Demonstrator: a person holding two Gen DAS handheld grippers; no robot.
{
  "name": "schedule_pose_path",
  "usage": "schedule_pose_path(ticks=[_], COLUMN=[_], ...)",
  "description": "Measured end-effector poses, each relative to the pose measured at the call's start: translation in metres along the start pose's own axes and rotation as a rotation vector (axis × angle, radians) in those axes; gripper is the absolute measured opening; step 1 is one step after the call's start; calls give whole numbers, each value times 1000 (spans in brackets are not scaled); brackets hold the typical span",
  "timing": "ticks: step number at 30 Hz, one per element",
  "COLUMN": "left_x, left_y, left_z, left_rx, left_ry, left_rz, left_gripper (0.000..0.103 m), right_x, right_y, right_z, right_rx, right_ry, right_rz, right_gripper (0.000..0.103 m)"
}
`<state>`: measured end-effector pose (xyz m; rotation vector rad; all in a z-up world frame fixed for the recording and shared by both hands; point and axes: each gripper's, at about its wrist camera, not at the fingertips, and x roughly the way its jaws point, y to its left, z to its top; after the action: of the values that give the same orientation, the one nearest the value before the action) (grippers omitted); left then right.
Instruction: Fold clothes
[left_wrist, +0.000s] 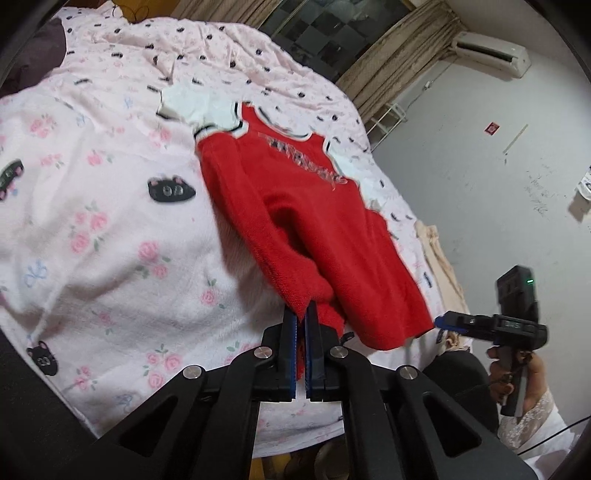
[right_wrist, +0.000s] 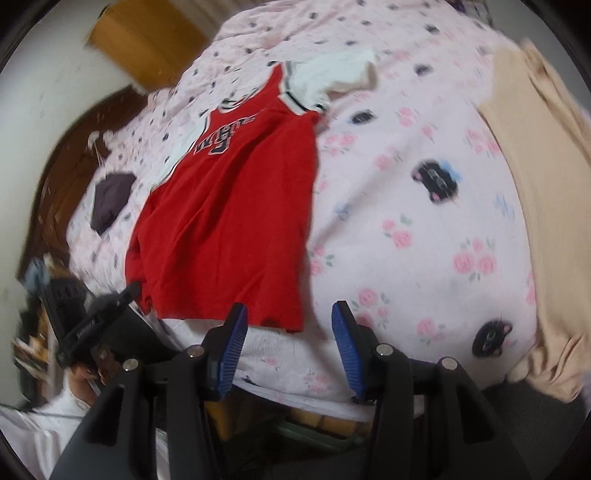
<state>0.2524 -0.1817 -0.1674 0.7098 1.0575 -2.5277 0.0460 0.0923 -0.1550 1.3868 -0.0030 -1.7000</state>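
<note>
The red jersey (left_wrist: 295, 206) lies spread on the bed (left_wrist: 122, 236), front up with lettering across the chest, its white sleeves toward the far end and its hem at the near edge of the bed. The near left corner of the hem is bunched and lifted off the cover, pinched between the pads of the left tongs (left_wrist: 301, 314), which are clamped on the cloth with red fabric showing between the blue pads. The rest of the jersey lies flat.

The right tongs (right_wrist: 290, 317) hover just off the near edge of the bed, above the other hem corner, jaws apart with nothing between them; the hem edge lies just beyond their tips. In the left wrist view the same tongs show from the side, close to that corner, held by a hand (left_wrist: 517, 373) with a lace cuff.

A beige garment (right_wrist: 546, 177) lies along the right edge of the bed, well apart from the jersey. A dark cloth (right_wrist: 110, 203) lies on the left side of the bed.
</note>
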Motion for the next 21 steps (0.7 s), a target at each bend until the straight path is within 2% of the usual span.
schedule_pose_path(ticks=[3,7,12,16,19,21], left_x=[-16,-42,-70,-79,-74,-71], left_y=[-1,3,8,12,15,16], left_z=[5,15,25,27,27,27], left_rx=[-4,-22,-22,-11,-5,-5], left_ry=[-34,-87,-130,-120,-103,-97], left_rz=[3,18,62,115,156,168], left_gripper=[2,2,2,2,2,2], right_x=[4,14,16,11,10,11], right_y=[-12,-2,-3,-12,-21,-29], right_z=[-2,-6,-6,-2,0,0], right_rx=[59,-18,-8,30,86,145], right_ry=[22,72,69,47,44,38], right_rz=[47,-7,-2,0,55,105], right_gripper=[56,56,56,56,56,59])
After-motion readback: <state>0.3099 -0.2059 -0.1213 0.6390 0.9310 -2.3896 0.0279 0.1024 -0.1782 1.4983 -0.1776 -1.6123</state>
